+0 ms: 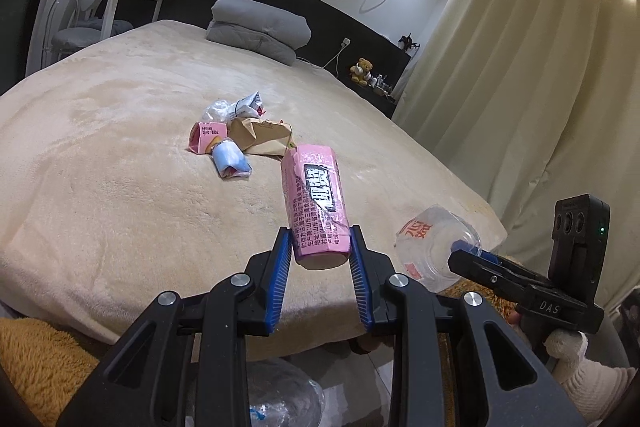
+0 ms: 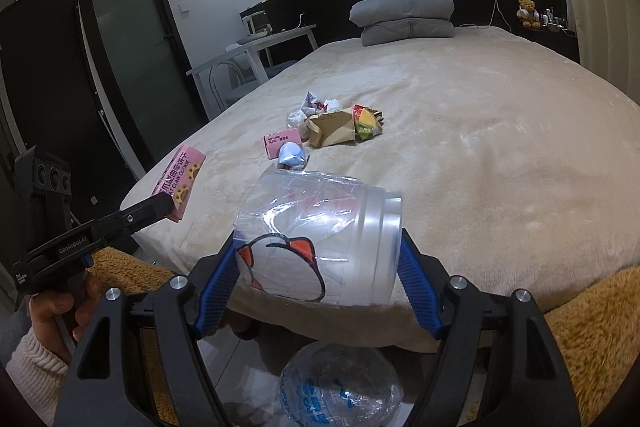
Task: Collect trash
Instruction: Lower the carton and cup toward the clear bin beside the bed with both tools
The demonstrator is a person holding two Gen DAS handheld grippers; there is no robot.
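My left gripper (image 1: 320, 247) is shut on a pink cookie box (image 1: 314, 203), held up over the near edge of the bed; the right wrist view shows the same box (image 2: 181, 179) at the left. My right gripper (image 2: 316, 267) is shut on a clear plastic jar (image 2: 320, 239) lying sideways between the blue pads; that jar (image 1: 436, 243) shows at the right in the left wrist view. Further up the bed lies a pile of trash: a small pink box (image 1: 204, 137), a brown paper bag (image 1: 264, 139), a blue-white wrapper (image 1: 232, 163) and crumpled packets (image 1: 248, 105).
A clear plastic bag with blue print (image 2: 340, 387) sits open on the floor below both grippers. The beige bed cover (image 1: 120, 147) ends just in front of me. Folded grey bedding (image 1: 260, 27) lies at the headboard. An orange fluffy rug (image 2: 592, 327) flanks the bag.
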